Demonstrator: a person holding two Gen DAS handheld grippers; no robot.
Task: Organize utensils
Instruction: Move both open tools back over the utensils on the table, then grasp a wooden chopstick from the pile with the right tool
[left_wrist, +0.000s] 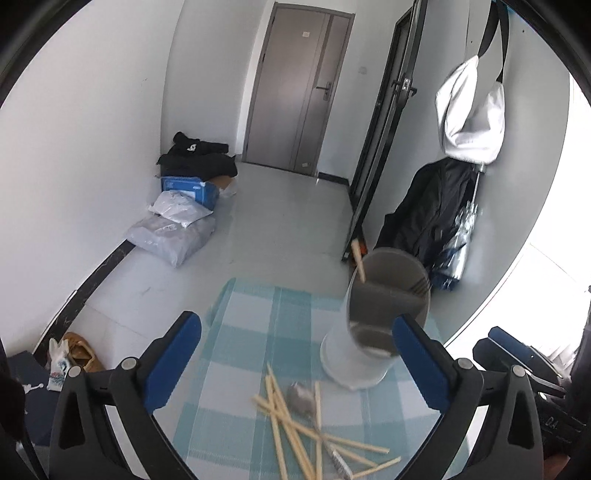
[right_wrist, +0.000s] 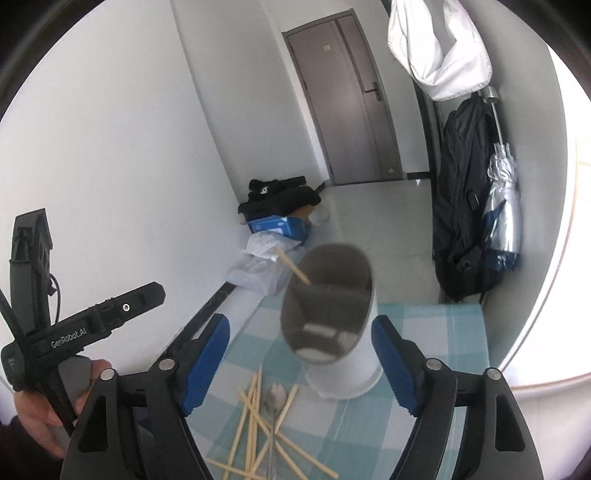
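Note:
A white utensil holder (left_wrist: 354, 354) (right_wrist: 347, 365) with a grey divided inside stands on a teal checked cloth (left_wrist: 251, 332) (right_wrist: 436, 332). One chopstick (left_wrist: 358, 263) (right_wrist: 293, 268) leans out of it, and fork tines (left_wrist: 419, 284) show in another compartment. Several loose wooden chopsticks (left_wrist: 291, 424) (right_wrist: 255, 417) and a metal spoon (left_wrist: 301, 397) (right_wrist: 275, 400) lie in a heap in front of the holder. My left gripper (left_wrist: 295, 350) hangs open above the heap, nothing between its blue pads. My right gripper (right_wrist: 301, 354) is open too, with the holder seen between its fingers, untouched.
A black backpack (left_wrist: 428, 214) (right_wrist: 461, 206) and folded silver umbrella (right_wrist: 502, 206) stand by the right wall. Bags and a blue box (left_wrist: 192, 190) (right_wrist: 277, 227) lie on the floor at left. A hand (right_wrist: 40, 406) holds the other gripper at lower left.

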